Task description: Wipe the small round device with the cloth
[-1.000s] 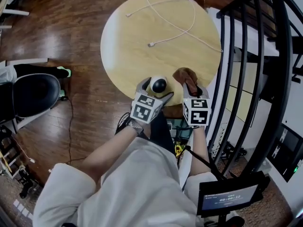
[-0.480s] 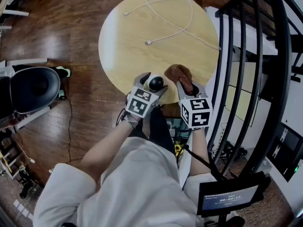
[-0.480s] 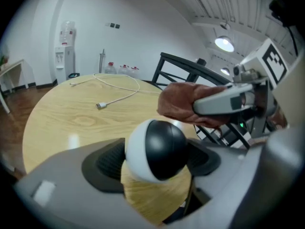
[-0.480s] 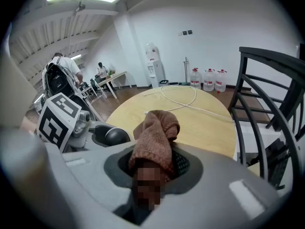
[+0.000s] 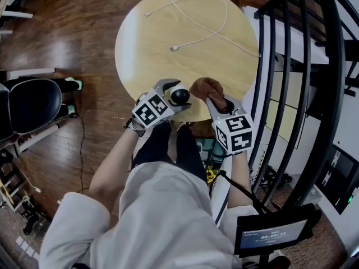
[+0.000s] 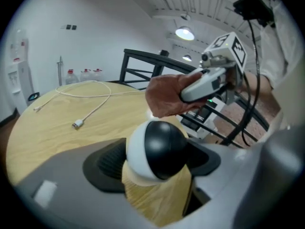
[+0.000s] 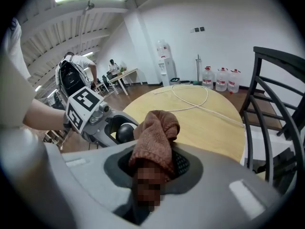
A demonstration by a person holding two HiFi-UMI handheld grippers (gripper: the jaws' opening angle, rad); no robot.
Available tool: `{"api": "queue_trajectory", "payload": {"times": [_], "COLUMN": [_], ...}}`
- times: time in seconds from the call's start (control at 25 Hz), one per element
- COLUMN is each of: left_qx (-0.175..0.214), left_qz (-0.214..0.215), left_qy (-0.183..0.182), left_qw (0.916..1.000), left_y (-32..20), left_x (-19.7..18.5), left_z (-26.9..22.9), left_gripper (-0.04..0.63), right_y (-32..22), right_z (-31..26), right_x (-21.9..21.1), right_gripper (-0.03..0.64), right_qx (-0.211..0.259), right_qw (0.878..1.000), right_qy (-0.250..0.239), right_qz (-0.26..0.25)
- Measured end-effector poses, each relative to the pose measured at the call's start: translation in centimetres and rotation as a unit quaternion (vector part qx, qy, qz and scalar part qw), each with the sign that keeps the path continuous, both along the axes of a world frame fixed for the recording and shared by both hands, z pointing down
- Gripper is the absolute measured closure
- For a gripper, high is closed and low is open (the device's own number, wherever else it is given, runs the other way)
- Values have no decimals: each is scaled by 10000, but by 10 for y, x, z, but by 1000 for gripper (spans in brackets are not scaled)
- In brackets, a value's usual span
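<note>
Loose white shirt (image 5: 154, 217), dark wristwatch (image 5: 131, 127)

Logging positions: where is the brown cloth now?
In the head view, the brown cloth is clamped in the right gripper over the near table edge, just right of the round device.

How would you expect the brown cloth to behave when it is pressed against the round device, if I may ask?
Probably floppy: the cloth bunches and droops where the right claw pinches it. Its looped, towel-like weave suggests light and grippy rather than slippery. Against the round device it should likely fold and conform, not push back.
</note>
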State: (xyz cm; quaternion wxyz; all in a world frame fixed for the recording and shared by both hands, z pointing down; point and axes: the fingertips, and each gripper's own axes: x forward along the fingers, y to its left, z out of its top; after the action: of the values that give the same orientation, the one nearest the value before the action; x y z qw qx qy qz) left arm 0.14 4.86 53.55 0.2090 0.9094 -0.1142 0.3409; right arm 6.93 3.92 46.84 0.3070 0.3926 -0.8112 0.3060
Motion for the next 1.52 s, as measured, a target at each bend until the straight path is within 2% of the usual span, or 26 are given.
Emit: {"api": "queue_trajectory", "payload": {"times": [0.16,0.24,0.36,0.44,0.64,1.16,1.52], "left_qx": [133,204,267,287,303,165,142], "left_qz": [780,941,1049,1082,1132,1100,1067], "left_qy": [66,57,-10,-47,-110,-190,-203], "left_qw": [9968,9953,9941,9937,9930,9936,9940], "left_y": [7,8,10,10,9,13,15], "left_x": [-1,0,2,2,3,4,5], "left_z": [-1,-1,-1,0,-1,1,-1], "left_gripper": [218,219,219,219,219,219,218], "right_y": [2,3,6,6,5,7,15], "right_z": [-14,-16,-10,-1,28,89,108], "right_x": [-19,-27,-36,-40,-42,-37,-37], "right_gripper": [531,531,531,531,531,531,531], "right_qx": [-77,-126,-241,-336,-502,-1019,-1026], "right_qw": [9972,9953,9944,9947,9955,9903,9827], "right_qy": [-685,-836,-808,-707,-84,494,1172], "right_qz": [-294,-478,-629,-661,-793,-800,-1000]}}
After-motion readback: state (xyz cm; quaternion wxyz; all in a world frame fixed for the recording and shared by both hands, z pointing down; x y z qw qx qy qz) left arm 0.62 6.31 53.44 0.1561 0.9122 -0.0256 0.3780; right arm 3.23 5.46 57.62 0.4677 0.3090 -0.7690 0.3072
